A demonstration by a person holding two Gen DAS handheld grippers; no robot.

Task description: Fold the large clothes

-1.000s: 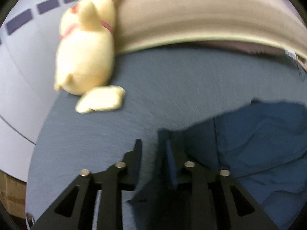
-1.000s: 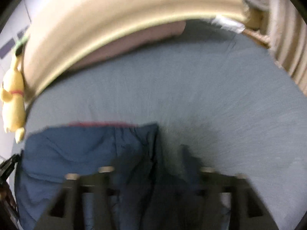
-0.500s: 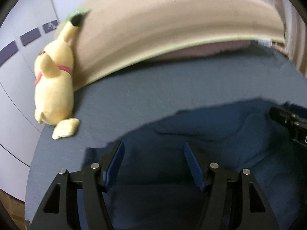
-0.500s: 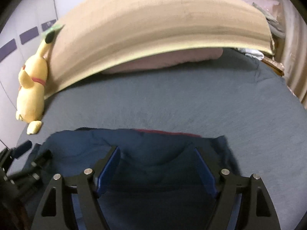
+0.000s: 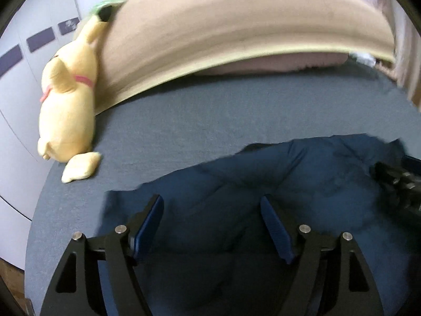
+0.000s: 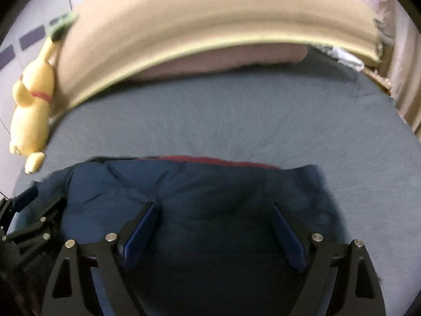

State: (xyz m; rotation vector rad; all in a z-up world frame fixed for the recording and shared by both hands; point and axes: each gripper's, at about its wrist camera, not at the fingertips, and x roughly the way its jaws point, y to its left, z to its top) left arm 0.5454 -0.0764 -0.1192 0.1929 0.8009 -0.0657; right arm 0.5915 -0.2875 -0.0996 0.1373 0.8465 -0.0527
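A dark blue garment [image 5: 276,184] lies bunched on the grey-blue bed sheet [image 5: 210,110]; in the right wrist view [image 6: 210,189] a red strip shows along its far edge. My left gripper [image 5: 210,210] is open and empty just above the garment's left part. My right gripper [image 6: 213,216] is open and empty above the garment's middle. The right gripper shows at the right edge of the left wrist view [image 5: 397,184]; the left gripper shows at the left edge of the right wrist view [image 6: 29,216].
A yellow plush toy [image 5: 68,110] lies at the far left against a tan blanket roll [image 5: 236,31]. A pinkish pillow [image 6: 223,60] sits under the roll. A white wall with purple marks [image 5: 39,39] is on the left. Curtains [image 6: 405,79] hang at the right.
Both grippers were shut on garment edges a second ago and have let go and opened. They have drawn back over the garment, which now lies folded over on the sheet.
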